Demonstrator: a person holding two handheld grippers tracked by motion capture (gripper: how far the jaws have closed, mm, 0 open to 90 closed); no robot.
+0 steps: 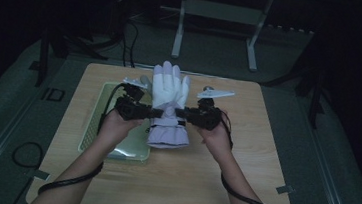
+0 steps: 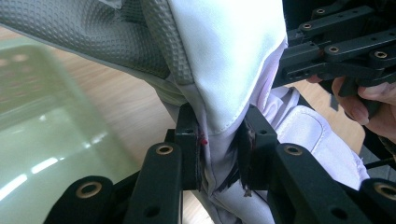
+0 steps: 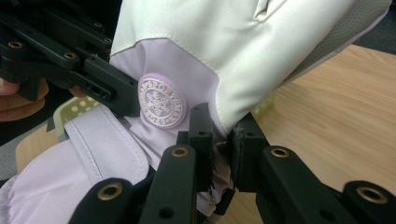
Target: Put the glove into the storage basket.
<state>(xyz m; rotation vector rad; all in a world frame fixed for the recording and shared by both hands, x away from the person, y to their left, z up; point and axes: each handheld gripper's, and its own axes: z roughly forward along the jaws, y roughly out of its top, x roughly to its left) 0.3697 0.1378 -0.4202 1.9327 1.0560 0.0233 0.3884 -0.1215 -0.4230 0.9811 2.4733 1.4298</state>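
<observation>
Glove point(image 1: 169, 98), a pale lilac-and-white ski glove, hangs in the air over the middle of the bench point(image 1: 242, 178), fingertips pointing to the far side and cuff toward the person. The left gripper point(image 1: 155, 112) is clenched on the fabric at the glove's left wrist edge, and the right gripper point(image 1: 180, 113) is clenched on the right wrist edge, just beside the round snowflake badge point(image 3: 161, 101). Each pair of fingers point(image 2: 189, 140) pinches only a thin fold of cloth, so the hold looks shallow.

To carry it well, both hands should probably travel together at one height and keep the same spacing: pulling apart would strain the seams and could slip a fold out, while drifting together lets the glove sag and twist. The green tray point(image 1: 97, 124) lies on the left of the bench, partly under the left hand point(image 1: 116, 128); if the glove goes there, lower it cuff first and flat, and release both sides only once the fabric rests on the surface.
</observation>
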